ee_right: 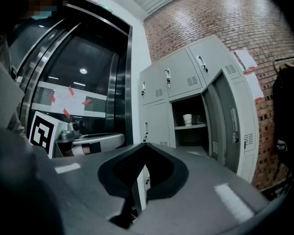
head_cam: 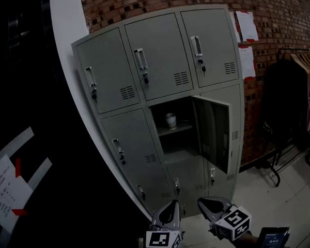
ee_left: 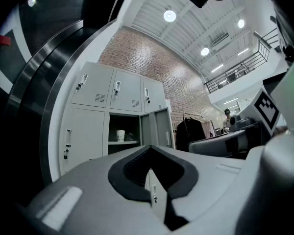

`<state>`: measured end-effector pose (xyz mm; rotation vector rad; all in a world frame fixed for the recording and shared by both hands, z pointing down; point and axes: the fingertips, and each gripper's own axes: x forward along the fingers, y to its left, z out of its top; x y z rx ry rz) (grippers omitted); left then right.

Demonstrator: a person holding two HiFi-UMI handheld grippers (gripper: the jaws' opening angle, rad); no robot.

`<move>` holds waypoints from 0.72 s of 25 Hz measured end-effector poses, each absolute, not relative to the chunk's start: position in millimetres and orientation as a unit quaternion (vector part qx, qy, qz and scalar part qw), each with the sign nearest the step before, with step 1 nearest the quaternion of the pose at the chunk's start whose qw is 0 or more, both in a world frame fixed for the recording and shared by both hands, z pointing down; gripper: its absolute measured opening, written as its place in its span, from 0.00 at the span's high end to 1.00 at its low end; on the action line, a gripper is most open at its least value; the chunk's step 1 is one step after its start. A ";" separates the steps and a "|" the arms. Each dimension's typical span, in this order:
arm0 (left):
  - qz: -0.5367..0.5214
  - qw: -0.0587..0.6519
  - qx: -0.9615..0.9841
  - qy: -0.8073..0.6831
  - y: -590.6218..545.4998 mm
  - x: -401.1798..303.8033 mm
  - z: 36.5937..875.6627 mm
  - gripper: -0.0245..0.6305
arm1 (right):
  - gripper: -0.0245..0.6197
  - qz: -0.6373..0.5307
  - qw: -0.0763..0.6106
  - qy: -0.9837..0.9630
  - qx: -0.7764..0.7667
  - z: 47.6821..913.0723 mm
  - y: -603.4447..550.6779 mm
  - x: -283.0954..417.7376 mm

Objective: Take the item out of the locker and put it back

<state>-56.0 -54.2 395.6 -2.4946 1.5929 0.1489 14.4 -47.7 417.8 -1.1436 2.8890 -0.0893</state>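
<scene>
Cup (head_cam: pixel 170 120) stands upright on the open locker's (head_cam: pixel 160 61) shelf, mouth up, long axis vertical. Left gripper (head_cam: pixel 170 206) and right gripper (head_cam: pixel 205 203) sit low, jaws pinched together, empty.

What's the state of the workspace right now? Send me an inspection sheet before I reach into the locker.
Surface: shelf inside the open compartment, dimly lit.
Job's things: white cup upright on that shelf; compartment door swung open to the right.
Clutter: nothing seen on the tiled floor in front of the lockers.
Grippers: left gripper and right gripper are low in front of the lockers, fingers shut, both empty, well short of the cup.
Cables: nothing seen.
Surroundings: grey locker bank with its other doors closed, brick wall with papers taped on, clothes rack at the right.
</scene>
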 end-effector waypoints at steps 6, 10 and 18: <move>0.050 0.080 -0.831 0.549 -132.5 -43.1 389.4 0.96 | 0.96 -0.025 0.016 0.934 -0.357 409.2 -123.9 32.2; 0.049 0.080 -0.824 0.559 -182.3 -34.8 386.7 0.96 | 0.96 -0.022 0.016 0.937 -0.348 404.9 -175.1 42.2; 0.046 0.077 -0.813 0.575 -255.1 -33.7 385.5 0.96 | 0.96 -0.020 0.011 0.943 -0.332 403.7 -250.9 42.2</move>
